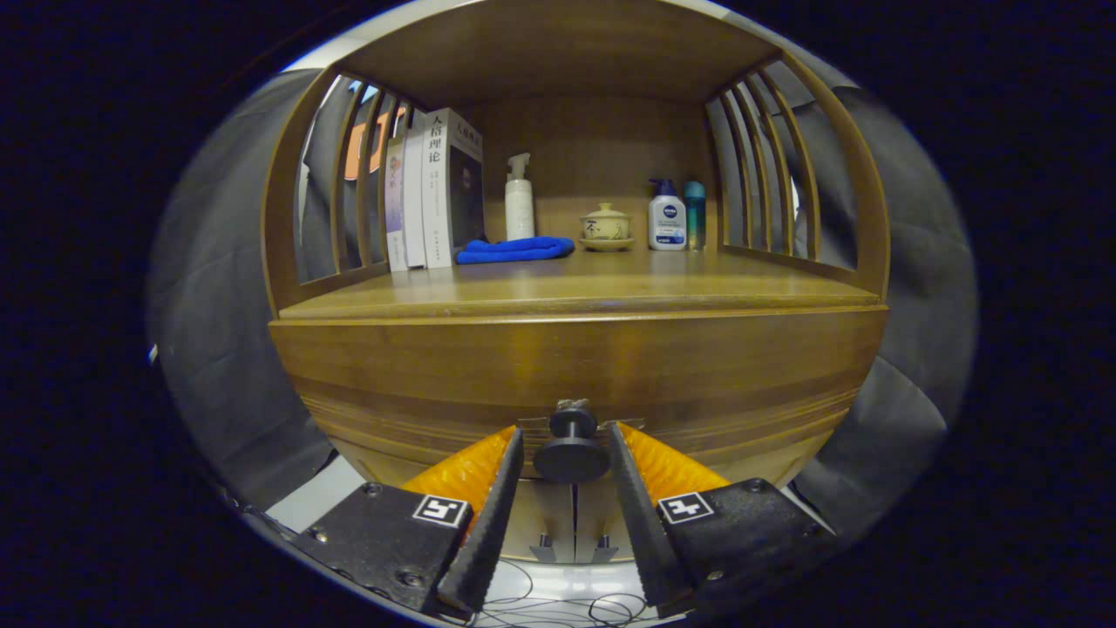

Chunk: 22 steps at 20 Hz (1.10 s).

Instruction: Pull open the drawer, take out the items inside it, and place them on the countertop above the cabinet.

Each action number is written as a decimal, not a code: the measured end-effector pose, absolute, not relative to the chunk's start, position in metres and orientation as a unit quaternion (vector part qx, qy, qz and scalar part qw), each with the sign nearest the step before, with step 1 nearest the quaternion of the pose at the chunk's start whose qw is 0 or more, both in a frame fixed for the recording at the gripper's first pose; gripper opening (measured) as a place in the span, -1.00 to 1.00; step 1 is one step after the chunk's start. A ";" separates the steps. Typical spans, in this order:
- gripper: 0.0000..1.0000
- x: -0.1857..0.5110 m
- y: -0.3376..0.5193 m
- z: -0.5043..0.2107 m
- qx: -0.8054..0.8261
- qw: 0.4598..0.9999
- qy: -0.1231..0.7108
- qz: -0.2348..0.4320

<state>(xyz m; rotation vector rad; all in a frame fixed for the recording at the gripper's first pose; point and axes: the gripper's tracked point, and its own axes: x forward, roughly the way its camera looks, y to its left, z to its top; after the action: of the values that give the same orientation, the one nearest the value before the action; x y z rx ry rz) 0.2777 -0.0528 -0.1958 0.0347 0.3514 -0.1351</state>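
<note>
Gripper (pixel 571 436): fingers spread, one each side of the drawer knob (pixel 571 453), w/ a slim gap showing both sides, so no grip yet. Knob sits dead centre between the fingertips, stem pointing straight back along the fingers toward the tool. Drawer front (pixel 575 366) looks flush w/ the cabinet, i.e. not pulled out. Judgement: next move is close on knob, then pull straight back. Countertop (pixel 567 292) lies directly above drawer; books (pixel 436 192), blue cloth (pixel 516 250), bottles at rear, front strip bare.
</note>
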 end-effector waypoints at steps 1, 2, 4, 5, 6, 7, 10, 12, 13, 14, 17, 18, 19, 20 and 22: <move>0.29 0.281 -0.054 -0.196 0.016 0.982 0.174 -0.071; 0.20 0.285 -0.054 -0.198 0.016 0.982 0.174 -0.068; 0.05 0.284 -0.056 -0.202 0.003 0.982 0.173 -0.074; 0.03 0.283 -0.056 -0.201 0.000 0.983 0.166 -0.074; -0.04 0.285 -0.056 -0.200 0.009 0.983 0.167 -0.076; -0.07 0.284 -0.055 -0.199 0.029 0.982 0.172 -0.079; -0.16 0.278 -0.055 -0.203 0.051 0.979 0.180 -0.082; -0.18 0.273 -0.055 -0.203 0.038 0.979 0.181 -0.083; -0.18 0.271 -0.055 -0.202 0.036 0.979 0.181 -0.082; -0.19 0.266 -0.053 -0.203 0.037 0.979 0.181 -0.081; -0.19 0.239 -0.053 -0.203 0.028 0.981 0.176 -0.081; -0.19 0.231 -0.052 -0.204 0.013 0.981 0.176 -0.077; -0.19 0.223 -0.051 -0.204 0.006 0.982 0.176 -0.072; -0.19 0.216 -0.050 -0.204 0.005 0.982 0.176 -0.068; -0.19 0.200 -0.047 -0.204 0.014 0.983 0.174 -0.061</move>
<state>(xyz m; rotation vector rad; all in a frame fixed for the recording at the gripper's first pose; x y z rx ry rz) 0.2003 -0.0472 -0.2044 0.0272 0.3504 -0.1231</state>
